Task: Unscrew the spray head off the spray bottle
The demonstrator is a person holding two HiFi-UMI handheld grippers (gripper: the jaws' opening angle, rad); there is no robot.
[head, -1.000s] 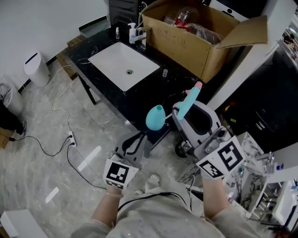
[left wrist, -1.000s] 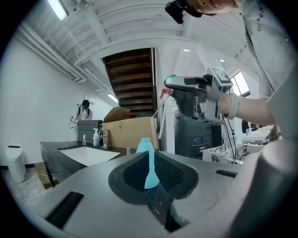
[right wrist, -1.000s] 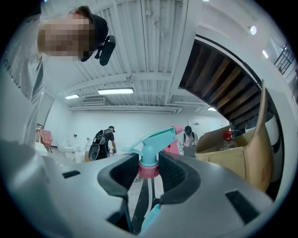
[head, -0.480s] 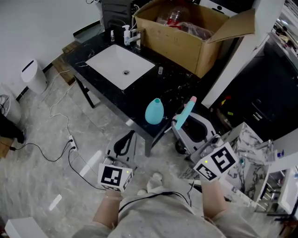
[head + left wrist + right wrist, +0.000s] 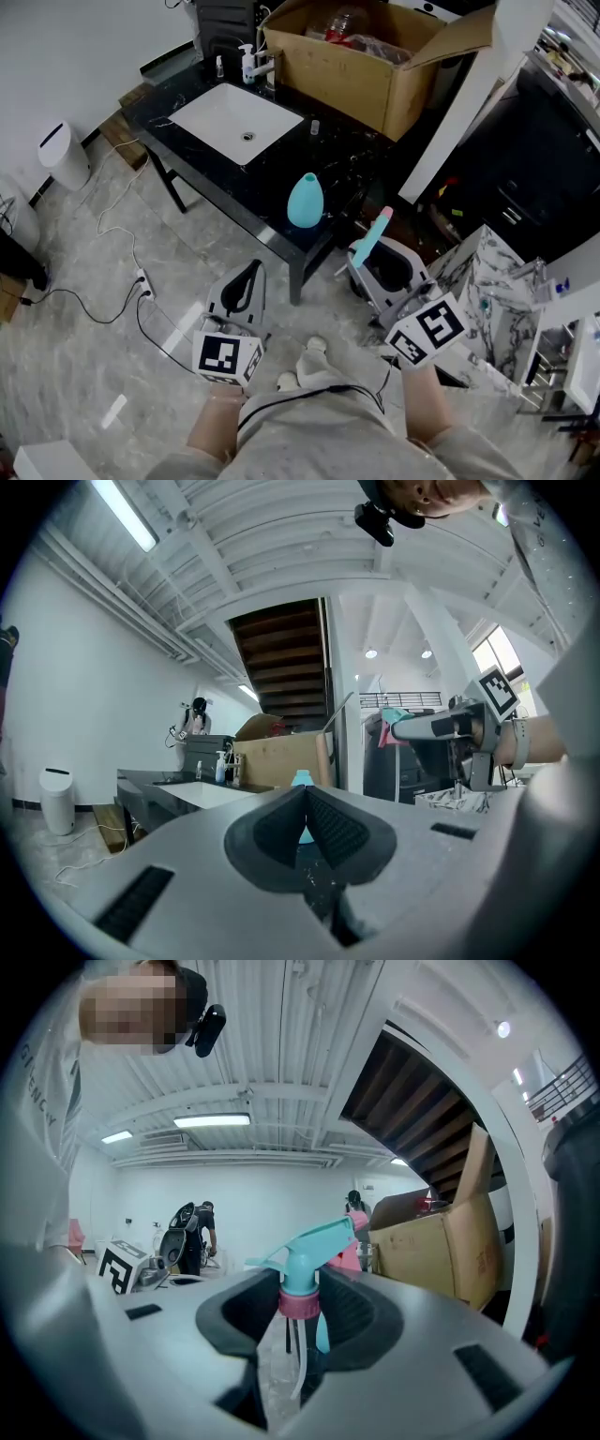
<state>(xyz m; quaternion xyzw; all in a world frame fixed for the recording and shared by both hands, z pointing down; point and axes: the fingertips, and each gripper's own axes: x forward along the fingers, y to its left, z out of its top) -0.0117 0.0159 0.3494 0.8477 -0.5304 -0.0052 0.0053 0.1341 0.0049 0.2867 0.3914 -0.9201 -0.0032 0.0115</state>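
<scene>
The teal bottle (image 5: 305, 201) stands upright and headless on the black counter (image 5: 267, 202), near its front edge. My right gripper (image 5: 364, 253) is shut on the teal spray head (image 5: 375, 232), off the bottle and to its right, beyond the counter. In the right gripper view the pads clamp the pink collar (image 5: 300, 1304) of the spray head (image 5: 309, 1246), with the clear dip tube (image 5: 298, 1365) hanging free below. My left gripper (image 5: 249, 277) is shut and empty, over the floor in front of the counter. Above its closed pads (image 5: 323, 825) the bottle (image 5: 301, 779) peeks out.
A white sink (image 5: 234, 122) is set in the counter, with a soap dispenser (image 5: 247, 64) behind it. An open cardboard box (image 5: 361, 70) stands at the back. Cables (image 5: 127, 272) trail over the floor beside a white bin (image 5: 63, 153). Marble-patterned shelving (image 5: 492, 281) is at the right.
Both grippers have drawn back from the counter toward the person. The spray head went with the right gripper, farther from the bottle. The left jaws have closed on nothing.
</scene>
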